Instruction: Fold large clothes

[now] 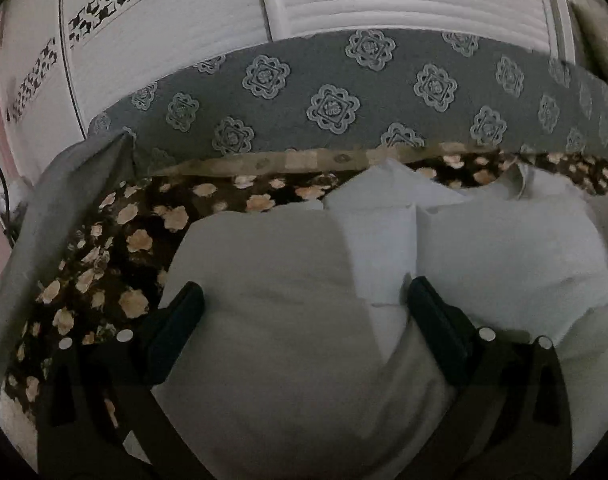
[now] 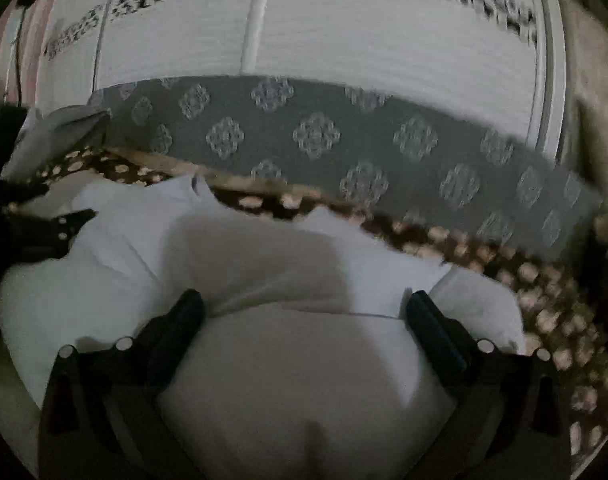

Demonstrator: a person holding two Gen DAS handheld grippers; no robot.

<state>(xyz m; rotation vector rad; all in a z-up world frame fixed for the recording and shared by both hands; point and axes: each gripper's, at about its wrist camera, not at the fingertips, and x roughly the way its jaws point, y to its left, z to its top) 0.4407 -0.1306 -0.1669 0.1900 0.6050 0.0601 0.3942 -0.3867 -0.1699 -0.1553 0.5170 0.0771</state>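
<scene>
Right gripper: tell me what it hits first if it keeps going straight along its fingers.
Probably the white garment lying on the flower-print bedspread; the open right gripper points down at it. Depth is unclear, so contact distance is uncertain.

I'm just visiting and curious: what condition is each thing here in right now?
White garment: partly folded, lying on the floral bedspread.
Left tongs: open, holding nothing, over the garment.
Right tongs: open, holding nothing, over the garment.

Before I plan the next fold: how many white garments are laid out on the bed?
1: a white garment spread on the floral bedspread, below both open grippers. More may lie hidden beneath.
</scene>
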